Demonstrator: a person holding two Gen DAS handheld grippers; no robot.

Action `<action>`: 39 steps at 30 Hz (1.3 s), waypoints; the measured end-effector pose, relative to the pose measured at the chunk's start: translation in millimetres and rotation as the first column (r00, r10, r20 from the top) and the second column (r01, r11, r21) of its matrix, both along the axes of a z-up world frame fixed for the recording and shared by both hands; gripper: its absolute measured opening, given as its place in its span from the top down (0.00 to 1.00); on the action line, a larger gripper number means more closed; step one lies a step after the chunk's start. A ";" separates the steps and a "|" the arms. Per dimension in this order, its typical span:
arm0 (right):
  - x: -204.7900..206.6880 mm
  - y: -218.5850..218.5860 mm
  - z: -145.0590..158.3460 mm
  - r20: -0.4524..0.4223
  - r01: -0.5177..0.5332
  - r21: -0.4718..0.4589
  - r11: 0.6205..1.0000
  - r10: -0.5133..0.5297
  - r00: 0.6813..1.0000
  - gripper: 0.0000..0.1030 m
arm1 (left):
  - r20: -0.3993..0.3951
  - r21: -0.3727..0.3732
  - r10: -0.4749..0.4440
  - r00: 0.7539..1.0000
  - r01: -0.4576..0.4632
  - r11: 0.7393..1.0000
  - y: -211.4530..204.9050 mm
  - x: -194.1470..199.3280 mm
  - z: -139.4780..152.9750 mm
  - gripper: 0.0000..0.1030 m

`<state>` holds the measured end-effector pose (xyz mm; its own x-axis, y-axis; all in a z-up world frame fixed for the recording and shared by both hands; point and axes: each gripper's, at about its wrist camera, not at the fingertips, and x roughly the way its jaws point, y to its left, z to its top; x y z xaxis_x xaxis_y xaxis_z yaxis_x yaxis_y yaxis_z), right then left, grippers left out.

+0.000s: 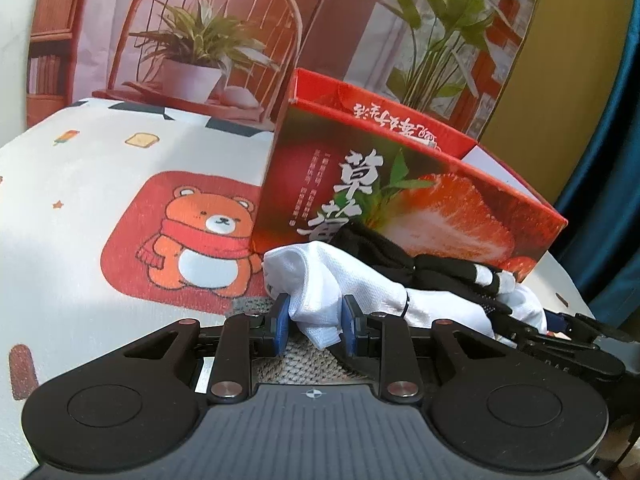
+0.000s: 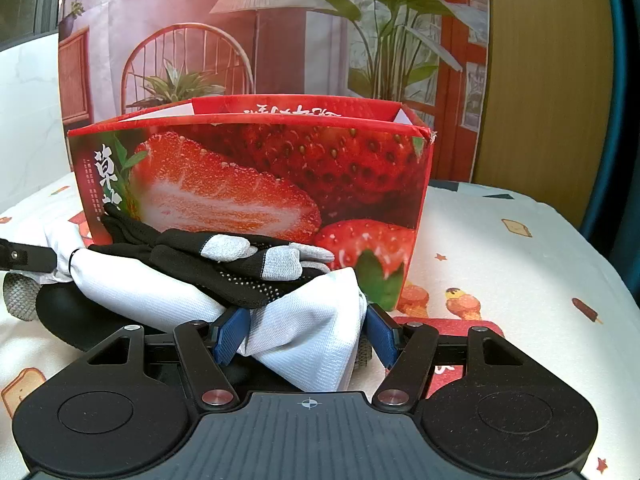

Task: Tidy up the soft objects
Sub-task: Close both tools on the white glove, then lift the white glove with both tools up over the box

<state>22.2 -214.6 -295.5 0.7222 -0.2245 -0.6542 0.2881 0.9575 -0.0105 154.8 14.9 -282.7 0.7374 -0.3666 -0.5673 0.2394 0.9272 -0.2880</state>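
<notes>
Bear-print tabletop | strawberry box open-topped | both jaws pinching white cloth ends | black gloves on top | lift both ends level together, or gloves slide off.

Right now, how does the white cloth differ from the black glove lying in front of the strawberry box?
The white cloth is plain white; the black glove is black with grey fingertips and small grip dots. The cloth lies underneath, the glove draped on top of it. Both grippers' fingers bracket the cloth; neither touches the glove. Both are soft and lie in front of the strawberry box.
</notes>
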 end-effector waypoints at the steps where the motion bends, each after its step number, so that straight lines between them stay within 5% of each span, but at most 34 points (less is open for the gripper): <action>1: 0.0 0.0 0.0 0.000 0.000 0.000 1.000 0.000 1.000 0.41 | -0.003 0.001 -0.003 1.000 0.003 1.000 0.0 0.2 -1.2 0.73; 20: -5.2 -9.1 7.5 -0.001 0.019 0.081 0.997 -0.019 1.000 0.43 | -0.057 0.022 -0.017 0.998 0.018 1.000 -0.6 8.3 -14.2 0.76; 29: -24.4 -6.5 30.5 -0.013 -0.022 0.127 0.992 0.024 1.000 0.70 | -0.058 0.019 -0.014 0.998 0.015 1.000 -1.9 5.9 -10.8 0.78; 39: -40.4 -20.9 44.9 0.006 0.024 0.240 0.970 -0.026 1.000 0.62 | -0.009 -0.019 -0.003 1.000 0.003 1.000 5.7 -5.7 4.5 0.87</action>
